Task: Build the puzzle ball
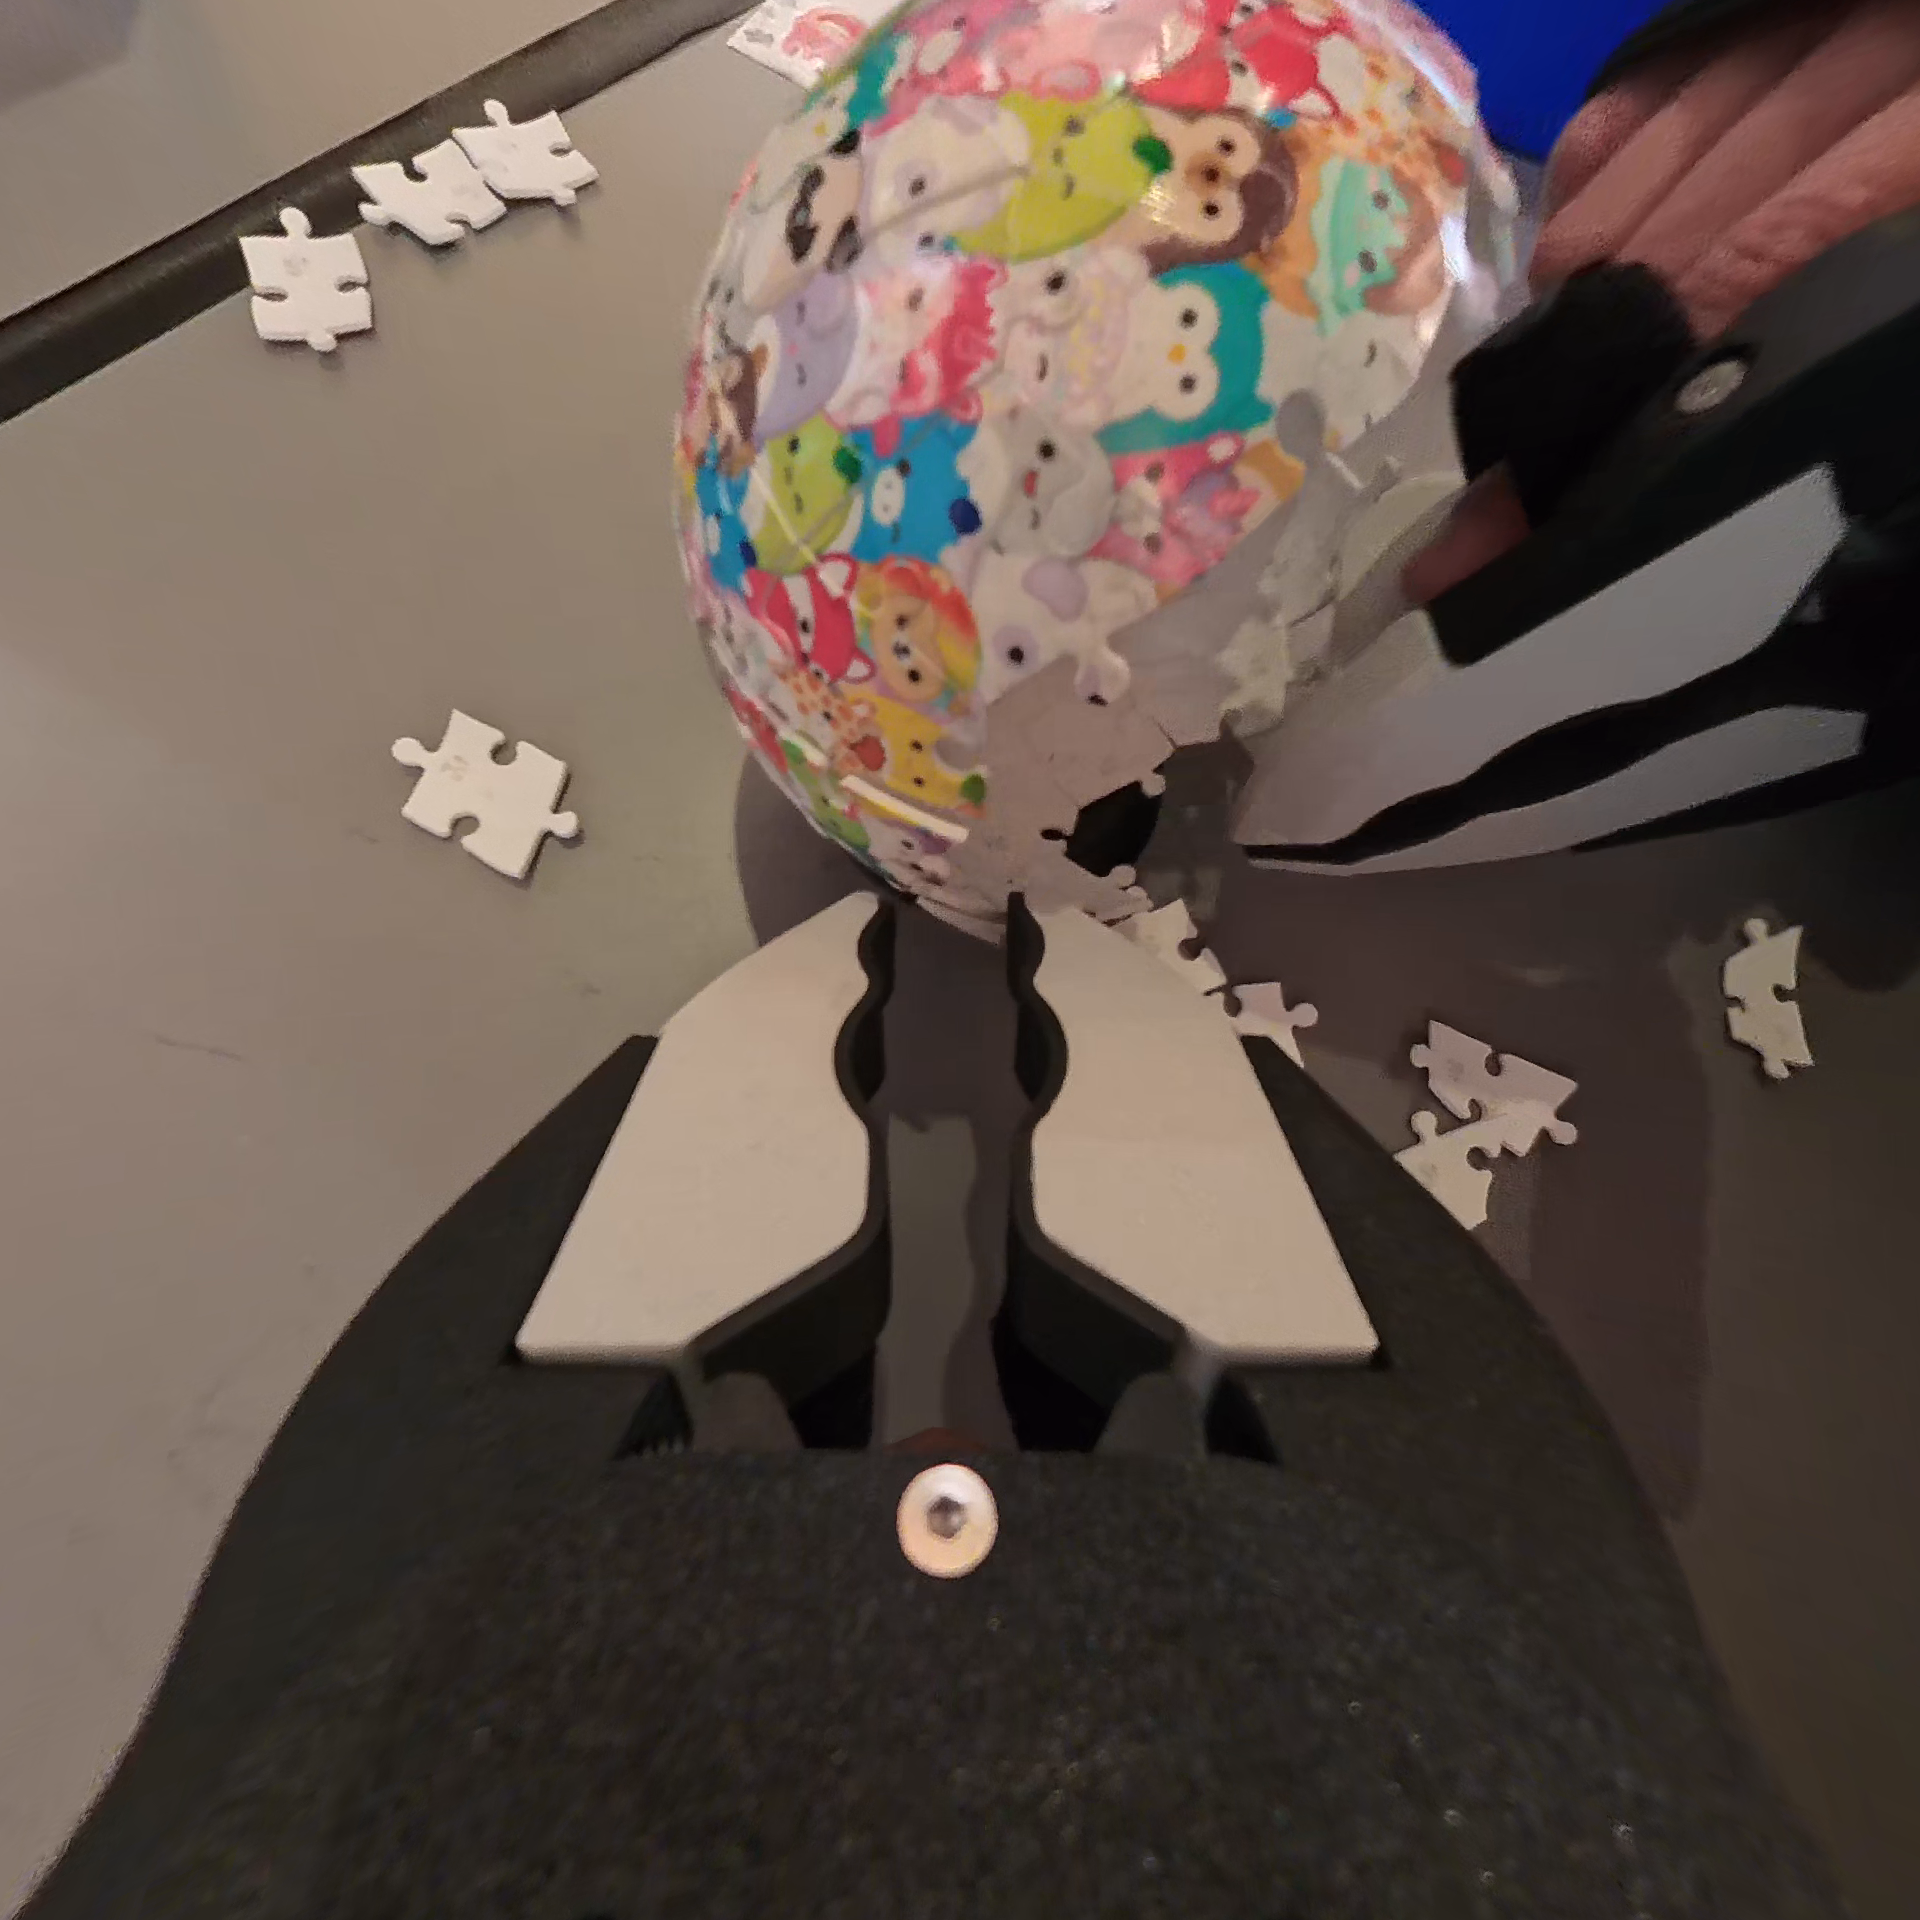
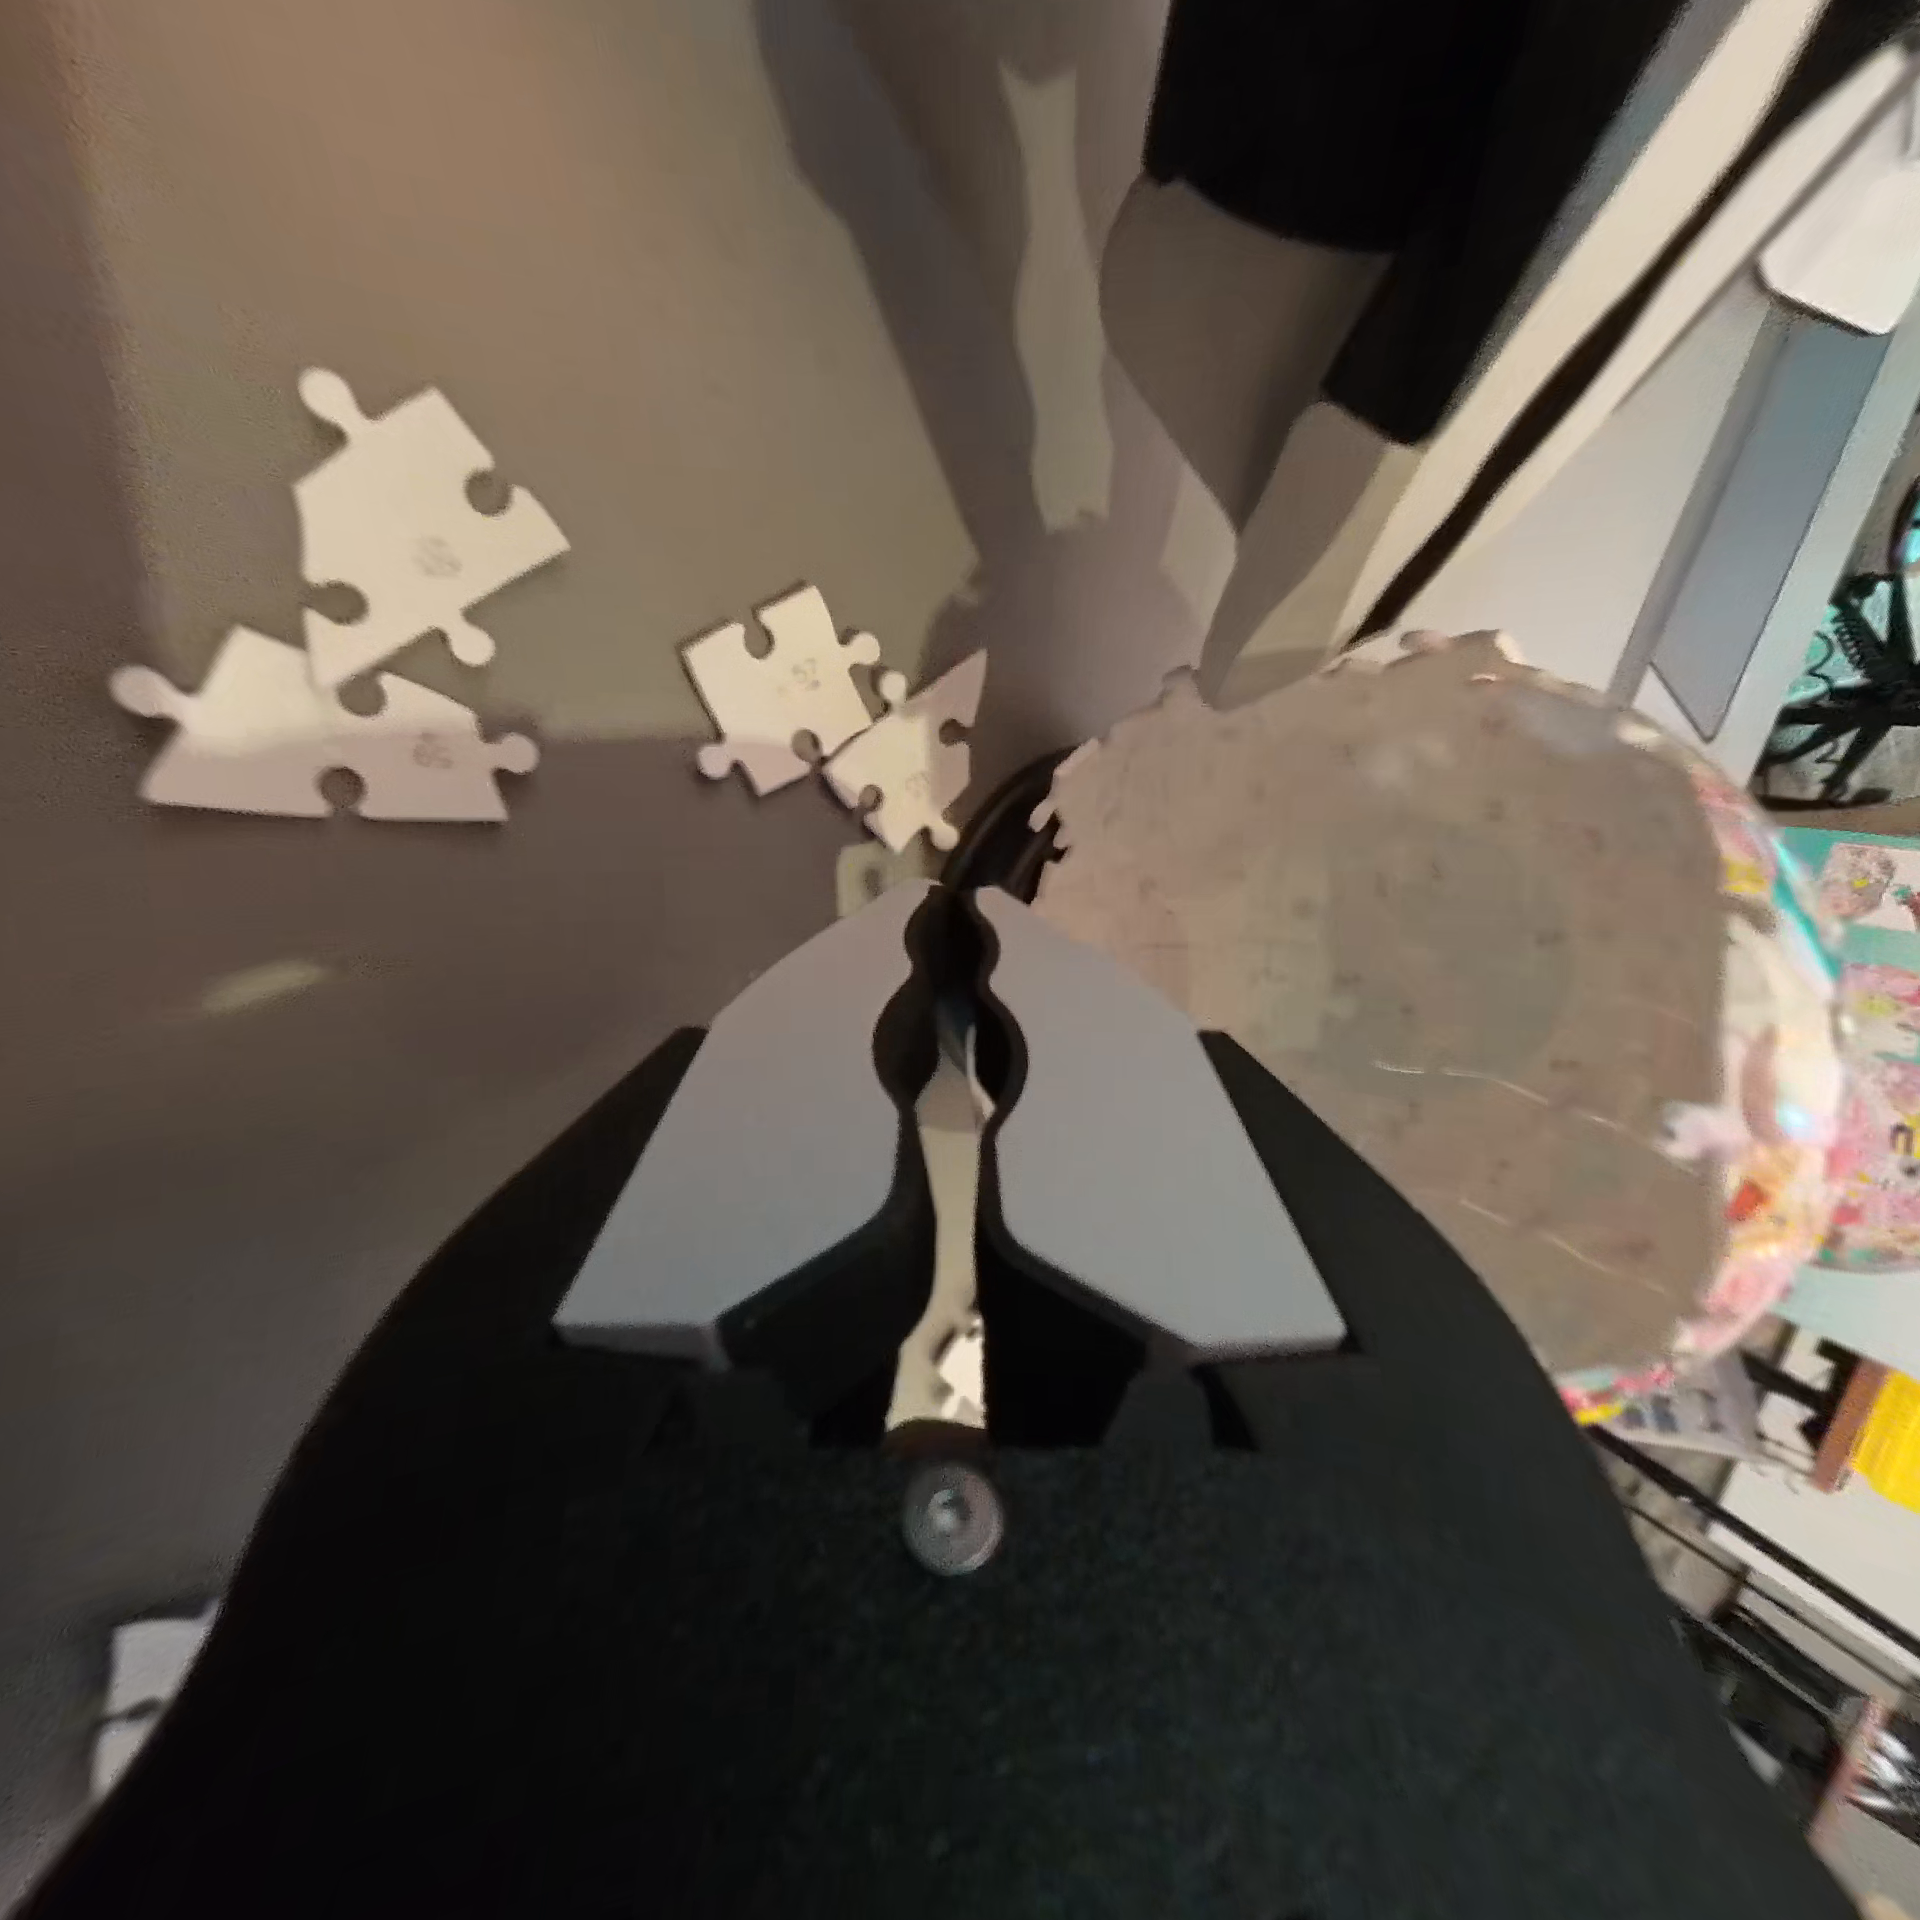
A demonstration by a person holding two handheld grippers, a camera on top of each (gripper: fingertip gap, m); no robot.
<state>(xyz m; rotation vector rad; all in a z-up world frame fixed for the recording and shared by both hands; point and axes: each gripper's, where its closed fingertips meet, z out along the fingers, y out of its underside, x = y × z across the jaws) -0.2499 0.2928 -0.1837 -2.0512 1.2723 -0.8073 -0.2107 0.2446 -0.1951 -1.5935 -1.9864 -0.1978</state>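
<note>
A grey worktop (image 1: 312,623) holds a nearly finished puzzle ball and scattered loose pieces, seen from two wrist cameras.

Far left, three white pieces (image 1: 416,197) lie face down near the worktop's dark edge, and a single face-down piece (image 1: 483,792) lies closer in.

At the centre, the puzzle ball (image 1: 1039,416) stands on a dark round base. Most of its shell is assembled, covered in bright cartoon animals. A ragged opening (image 1: 1117,826) low on its right side shows the pale inner face of the shell, so several pieces seem left to fit.

Just below the ball, the left hand-held gripper (image 1: 951,920) points at its underside, jaws parted by a narrow gap with nothing between them, the fingertips very close to the ball; contact cannot be judged.

To the right, more face-down pieces (image 1: 1486,1101) lie near the base. The right hand-held gripper (image 1: 1278,857) reaches in from the upper right, held by a person's hand (image 1: 1714,177), its tips beside the opening.

In its own view, the right hand-held gripper (image 2: 961,904) has its jaws nearly together at the tip. A thin pale sliver (image 2: 961,1049) shows between them, possibly a piece held edge-on; blur leaves this unclear. The ball's pale inner side (image 2: 1403,987) sits just to its right, with four loose pieces (image 2: 416,540) to its left.
</note>
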